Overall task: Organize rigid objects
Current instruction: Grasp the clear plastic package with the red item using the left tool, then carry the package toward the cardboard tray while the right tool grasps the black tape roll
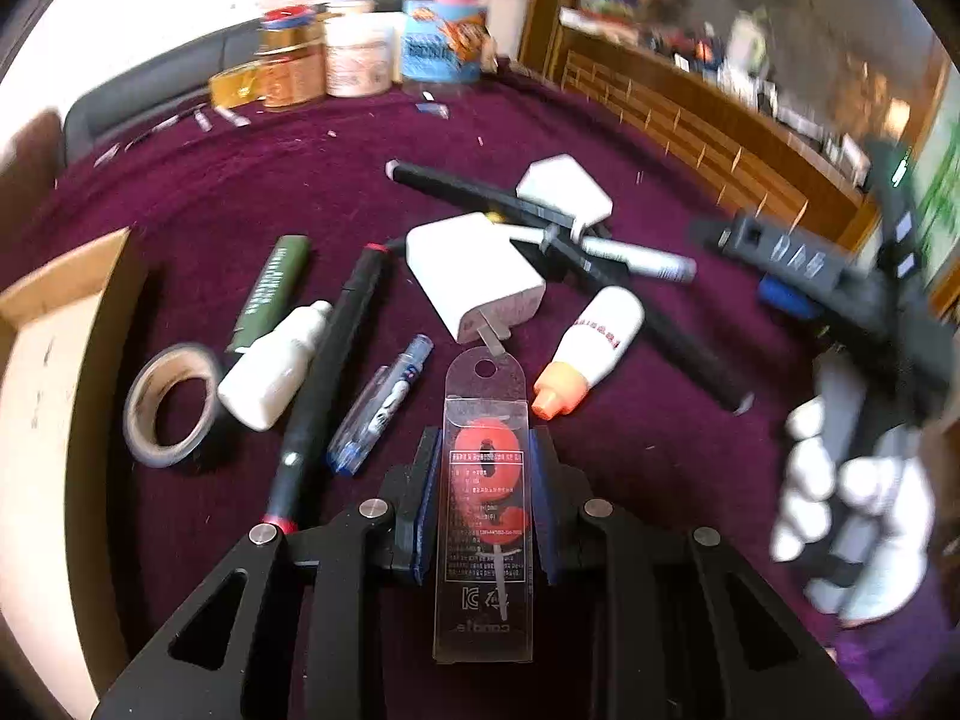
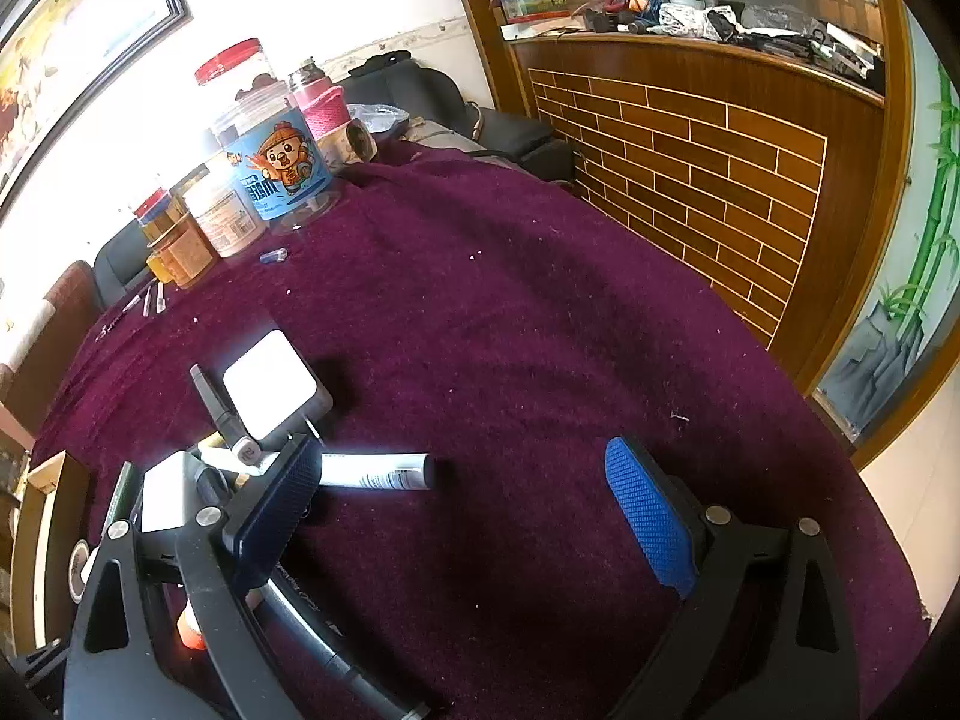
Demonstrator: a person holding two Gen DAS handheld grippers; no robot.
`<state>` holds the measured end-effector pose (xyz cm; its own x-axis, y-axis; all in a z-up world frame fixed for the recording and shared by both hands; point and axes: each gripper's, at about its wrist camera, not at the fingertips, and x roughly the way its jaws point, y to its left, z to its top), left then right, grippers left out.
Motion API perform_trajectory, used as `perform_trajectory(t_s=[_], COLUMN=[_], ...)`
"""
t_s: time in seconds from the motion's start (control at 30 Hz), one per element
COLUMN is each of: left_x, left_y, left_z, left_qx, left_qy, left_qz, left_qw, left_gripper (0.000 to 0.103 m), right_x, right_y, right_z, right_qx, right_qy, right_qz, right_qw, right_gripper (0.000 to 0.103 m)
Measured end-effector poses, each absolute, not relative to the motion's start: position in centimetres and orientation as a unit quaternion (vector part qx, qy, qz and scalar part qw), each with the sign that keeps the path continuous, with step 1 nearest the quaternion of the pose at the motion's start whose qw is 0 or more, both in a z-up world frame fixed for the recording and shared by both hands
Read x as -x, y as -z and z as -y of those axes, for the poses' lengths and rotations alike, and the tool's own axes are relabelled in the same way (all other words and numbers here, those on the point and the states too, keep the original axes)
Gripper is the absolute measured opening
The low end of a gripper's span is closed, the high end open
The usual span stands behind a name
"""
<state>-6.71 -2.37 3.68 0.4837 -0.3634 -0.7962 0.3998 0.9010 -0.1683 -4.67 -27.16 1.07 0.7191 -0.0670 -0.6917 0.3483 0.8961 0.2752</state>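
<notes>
Bench (image 2: pixel 540 330): covered in purple cloth, speckled with lint.

Cardboard box (image 1: pixel 42 360): open, at the left edge of the bench.

Jars (image 2: pixel 282 168): a cluster at the far edge, the largest with a blue cartoon label and red lid.

Right gripper (image 2: pixel 480 516): jaws spread wide over bare cloth, blue pads apart, nothing between them; in the left wrist view a white-gloved hand (image 1: pixel 852 504) grips its handle.

Left gripper (image 1: pixel 483 498): jaws narrow, blue pads pressed on either side of the candle pack (image 1: pixel 485 504), a clear packet holding a red numeral candle, carried at the near centre just short of the clutter.

White charger (image 1: pixel 474 273): prongs toward the camera, just beyond the pack's hanging tab.

Second white charger (image 1: pixel 567 189): farther back, resting across a long black pen.

Black pen with red bands (image 1: pixel 327 384): lying lengthwise, left of centre.

Tape roll (image 1: pixel 171 405): flat, near the box.

White bottle (image 1: pixel 273 369): on its side, touching the tape roll.

White tube with orange cap (image 1: pixel 585 351): right of the pack, cap nearest.

Green tube (image 1: pixel 270 291): behind the white bottle.

Silver marker (image 1: pixel 636 258): beside the farther charger.

Clear blue pen (image 1: pixel 381 408): between the black pen and the pack.
</notes>
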Motion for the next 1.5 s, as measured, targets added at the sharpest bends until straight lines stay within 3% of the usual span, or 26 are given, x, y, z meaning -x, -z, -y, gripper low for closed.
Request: perform_trajectory(t_s=[0.5,0.6,0.73,0.9,1.0,1.07,1.33,1.47,1.5], left_x=[12.7,13.6,14.1,15.2,15.6,15.6,14.3,13.1,12.9], left_y=[-11.8,-12.6,-12.9,-12.1,-10.8,-10.0,-7.7,-6.6,-6.3], left_z=[-6.7,-10.5,-15.9,-21.0,-22.8,-24.1,-28.5,-29.5,-29.6], left_qx=[0.107,0.132,0.178,0.216,0.229,0.236,0.269,0.279,0.280], left_qy=[0.263,0.243,0.206,0.166,0.155,0.148,0.127,0.123,0.124], left_qz=[-0.352,-0.336,-0.318,-0.296,-0.300,-0.302,-0.309,-0.320,-0.323], left_qw=[0.892,0.900,0.908,0.915,0.913,0.911,0.903,0.897,0.896], left_gripper=[0.023,0.023,0.023,0.023,0.023,0.023,0.024,0.024,0.024], right_x=[4.4,7.2,9.7,7.4,5.3,4.2,2.9,0.8,0.4], right_y=[-1.5,-5.2,-8.7,-7.2,-6.3,-5.7,-1.5,-0.1,-0.1], right_z=[26.4,22.9,17.3,11.4,7.4,4.0,-5.0,-5.3,-5.0], right_qx=[-0.164,-0.090,-0.036,-0.083,-0.089,-0.045,0.166,0.144,0.129], right_qy=[0.143,0.127,0.033,-0.122,-0.175,-0.195,-0.211,-0.232,-0.239], right_qz=[-0.372,-0.323,-0.275,-0.381,-0.412,-0.424,-0.438,-0.456,-0.464], right_qw=[0.902,0.934,0.960,0.913,0.890,0.884,0.858,0.847,0.843], right_gripper=[0.095,0.094,0.100,0.097,0.080,0.059,0.054,0.022,0.019])
